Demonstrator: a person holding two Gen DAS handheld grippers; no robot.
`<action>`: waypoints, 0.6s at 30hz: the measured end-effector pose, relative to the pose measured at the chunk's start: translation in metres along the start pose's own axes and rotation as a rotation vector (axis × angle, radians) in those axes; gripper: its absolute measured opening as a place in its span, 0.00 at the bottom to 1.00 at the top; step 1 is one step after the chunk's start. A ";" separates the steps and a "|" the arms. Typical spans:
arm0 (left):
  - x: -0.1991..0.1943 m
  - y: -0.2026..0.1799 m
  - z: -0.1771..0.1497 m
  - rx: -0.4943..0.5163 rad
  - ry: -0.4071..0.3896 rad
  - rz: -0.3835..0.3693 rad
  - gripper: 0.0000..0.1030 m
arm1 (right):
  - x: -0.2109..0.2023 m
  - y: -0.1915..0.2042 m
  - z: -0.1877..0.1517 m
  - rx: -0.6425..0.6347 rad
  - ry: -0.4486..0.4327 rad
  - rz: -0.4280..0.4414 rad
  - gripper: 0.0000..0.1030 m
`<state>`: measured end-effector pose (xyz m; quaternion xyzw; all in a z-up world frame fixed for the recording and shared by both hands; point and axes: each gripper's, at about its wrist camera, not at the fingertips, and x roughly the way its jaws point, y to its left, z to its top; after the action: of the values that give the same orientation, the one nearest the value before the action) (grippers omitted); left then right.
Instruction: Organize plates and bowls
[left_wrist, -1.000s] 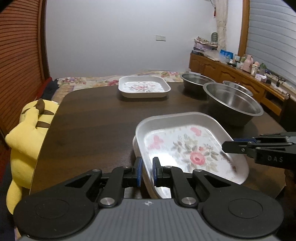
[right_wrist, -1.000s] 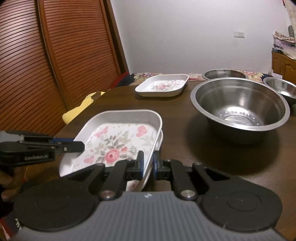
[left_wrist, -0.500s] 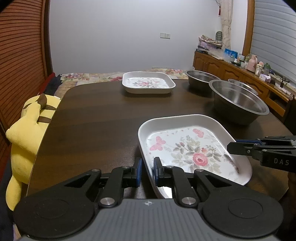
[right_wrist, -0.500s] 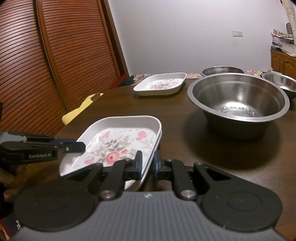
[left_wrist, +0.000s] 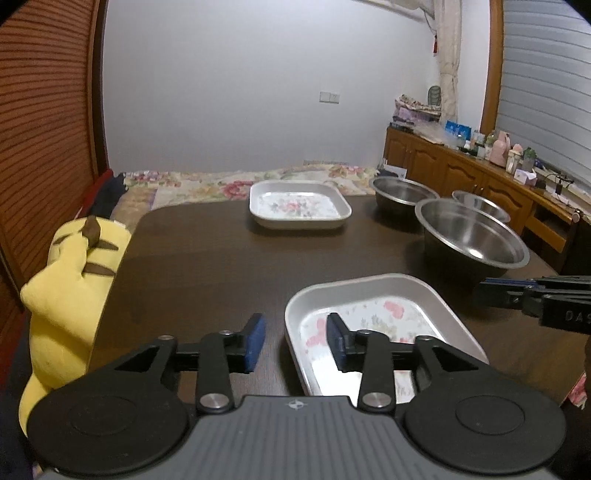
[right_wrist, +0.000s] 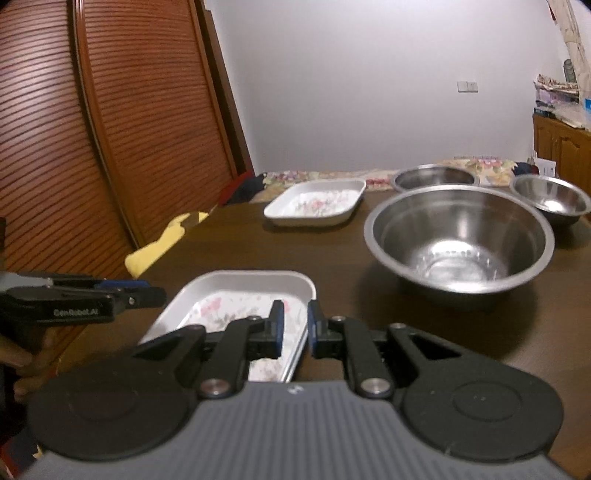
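A white floral plate (left_wrist: 388, 306) (right_wrist: 236, 291) lies near the front of the dark table (left_wrist: 207, 258). My left gripper (left_wrist: 295, 341) straddles its left rim; the jaws are opening and the pads stand off the rim. My right gripper (right_wrist: 295, 325) is shut on the plate's right rim. Each gripper also shows from the side in the other's view: the right gripper (left_wrist: 487, 290) and the left gripper (right_wrist: 155, 293). A second floral plate (left_wrist: 299, 206) (right_wrist: 317, 203) sits at the far edge. A big steel bowl (left_wrist: 472, 236) (right_wrist: 458, 236) stands right of the near plate.
Two smaller steel bowls (left_wrist: 402, 188) (left_wrist: 480, 206) stand behind the big one. A yellow plush toy (left_wrist: 70, 280) leans at the table's left edge. A wooden sideboard (left_wrist: 461, 173) lines the right wall, and a slatted door (right_wrist: 110, 147) the left.
The left jaws were shut on the plate's left rim and have now spread apart. The plate has dropped from a tilt to lie flat. The right gripper keeps its grip.
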<state>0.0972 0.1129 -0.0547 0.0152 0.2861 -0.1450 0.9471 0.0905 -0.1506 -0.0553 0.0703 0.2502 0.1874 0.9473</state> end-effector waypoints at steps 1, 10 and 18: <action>0.000 0.000 0.003 0.003 -0.006 -0.002 0.42 | -0.002 0.000 0.003 -0.003 -0.006 -0.001 0.14; -0.004 -0.004 0.033 0.058 -0.061 -0.017 0.56 | -0.012 0.000 0.039 -0.037 -0.065 -0.012 0.15; -0.013 -0.007 0.064 0.103 -0.129 -0.010 0.63 | -0.023 0.001 0.075 -0.078 -0.134 -0.014 0.34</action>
<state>0.1190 0.1024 0.0062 0.0531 0.2168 -0.1652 0.9607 0.1091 -0.1613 0.0198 0.0440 0.1791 0.1855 0.9652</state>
